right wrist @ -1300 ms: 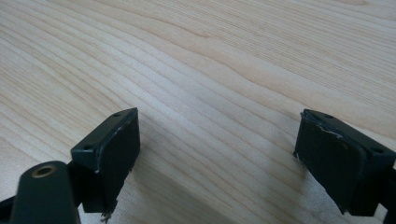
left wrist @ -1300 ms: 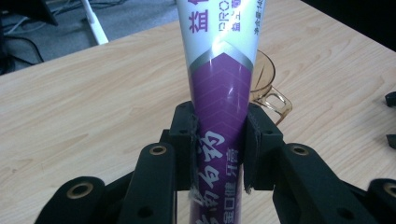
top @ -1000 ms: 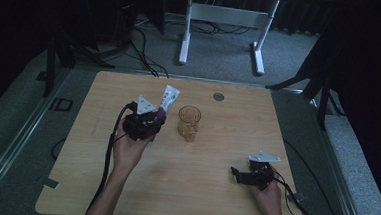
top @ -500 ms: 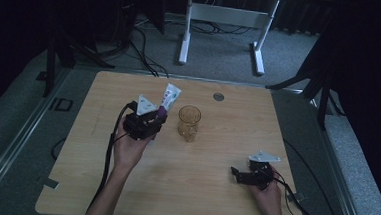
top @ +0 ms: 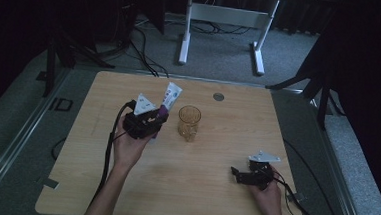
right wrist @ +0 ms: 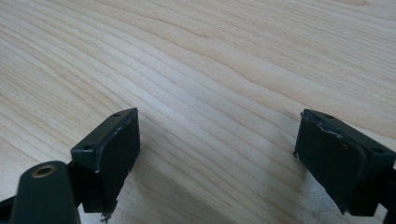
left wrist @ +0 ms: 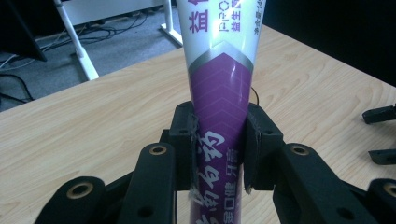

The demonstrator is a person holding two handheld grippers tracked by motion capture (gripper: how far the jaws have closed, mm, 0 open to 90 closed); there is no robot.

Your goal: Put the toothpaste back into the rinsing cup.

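Observation:
A purple and white toothpaste tube (left wrist: 219, 79) stands between the pads of my left gripper (left wrist: 218, 144), which is shut on it. From above, that tube (top: 169, 98) sticks up and away from the left gripper (top: 154, 118), just left of an amber glass cup (top: 189, 121) standing upright on the wooden table (top: 213, 189). My right gripper (top: 236, 172) rests low at the table's front right, pointing left. Its jaws (right wrist: 215, 154) stand wide open over bare wood with nothing between them.
A small round grey disc (top: 218, 96) lies near the table's far edge. Cables trail from both grippers toward the front edge. A white desk frame (top: 223, 24) stands on the grey floor beyond the table. The right gripper's tips (left wrist: 380, 135) show at the left gripper view's right edge.

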